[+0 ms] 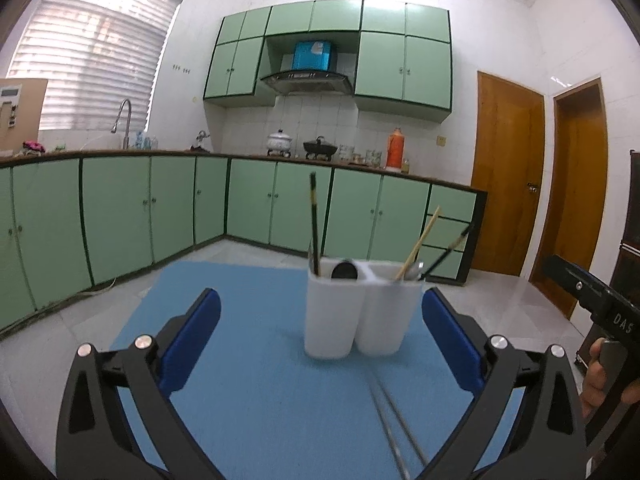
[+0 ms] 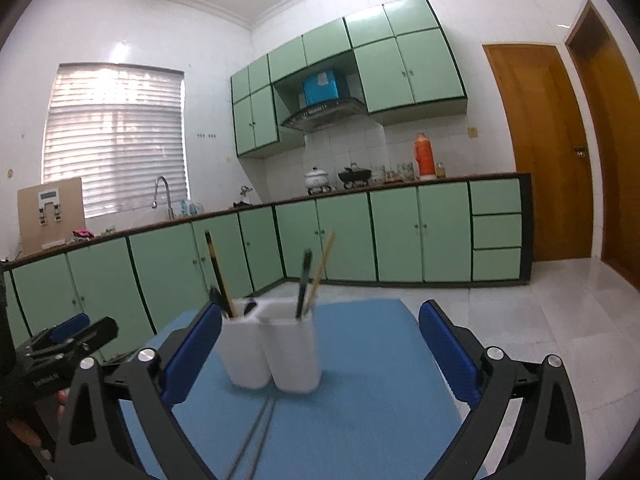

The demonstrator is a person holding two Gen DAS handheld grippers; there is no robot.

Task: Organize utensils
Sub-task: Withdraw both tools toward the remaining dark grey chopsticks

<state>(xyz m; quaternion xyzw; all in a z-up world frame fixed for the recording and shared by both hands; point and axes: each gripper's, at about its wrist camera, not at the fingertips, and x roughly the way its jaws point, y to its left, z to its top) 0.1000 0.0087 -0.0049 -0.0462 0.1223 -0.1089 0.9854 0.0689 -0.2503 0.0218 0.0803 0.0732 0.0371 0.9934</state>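
**Both tongs spread before the holder**

Meanwhile the left tongs (image 1: 320,320) stood spread wide, blue pads well apart and pinching nothing. Ahead of them, between the pads and nearer the right one, the white two-cup holder (image 1: 360,312) stood upright on the blue mat (image 1: 256,380) that covered the bench. Its left cup held a dark chopstick (image 1: 314,224) standing almost straight, with a dark round spoon bowl (image 1: 345,270) showing at the rim. Its right cup held a pale wooden chopstick (image 1: 420,240) and a second dark stick (image 1: 450,250), both leaning off to the right. A pair of thin metal chopsticks (image 1: 394,428) lay on the mat just short of the holder, running back under the tongs; they were blurred.

The right tongs (image 2: 320,336) were likewise spread, gripping nothing. From that side the holder (image 2: 276,348) sat ahead between the pads, close to the left pad, and the metal chopsticks (image 2: 256,436) ran from its foot back toward the camera. The left tongs' frame (image 2: 68,340) showed off to the left of the right tongs, and the right tongs' body (image 1: 592,300) to the right of the left ones.
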